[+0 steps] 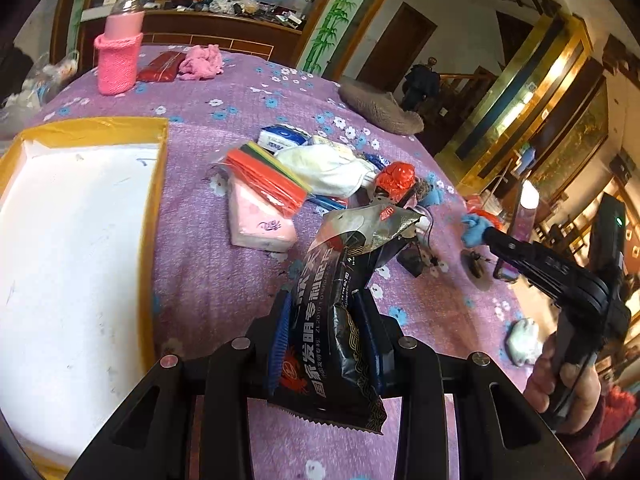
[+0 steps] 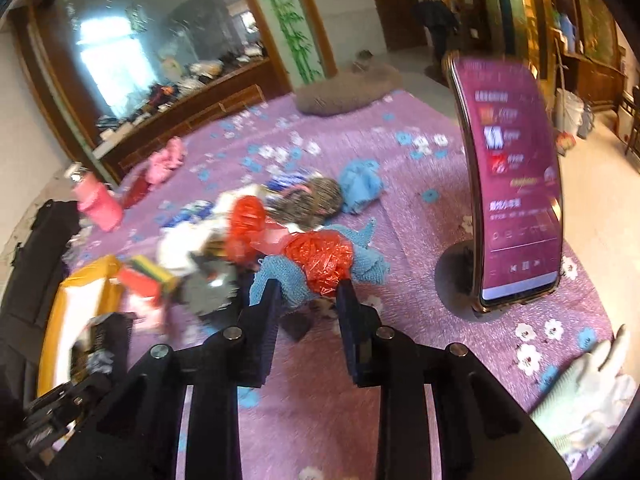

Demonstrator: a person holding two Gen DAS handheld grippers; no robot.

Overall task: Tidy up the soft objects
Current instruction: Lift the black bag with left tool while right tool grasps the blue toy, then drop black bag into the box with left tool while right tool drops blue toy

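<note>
My left gripper [image 1: 326, 312] is shut on a black snack packet [image 1: 336, 300] with white and gold print, held above the purple flowered cloth. A yellow-rimmed white box [image 1: 72, 240] lies to its left. My right gripper [image 2: 308, 292] is shut on a blue knitted cloth [image 2: 280, 276] wrapped around a red plastic bag [image 2: 320, 260]; the left wrist view shows that gripper [image 1: 484, 232] at the right, with the blue cloth [image 1: 472, 228] at its tips. A pile holds a pink tissue pack [image 1: 260, 220], a red-striped bag [image 1: 268, 176] and a white cloth [image 1: 324, 168].
A phone on a round stand [image 2: 516, 184] is upright close to the right of my right gripper. A pink-sleeved bottle [image 1: 118, 52], a red pack [image 1: 160, 66], a pink cloth [image 1: 200, 62] and a grey slipper [image 1: 380, 108] lie at the far edge. A white glove [image 2: 588, 392] lies at the right.
</note>
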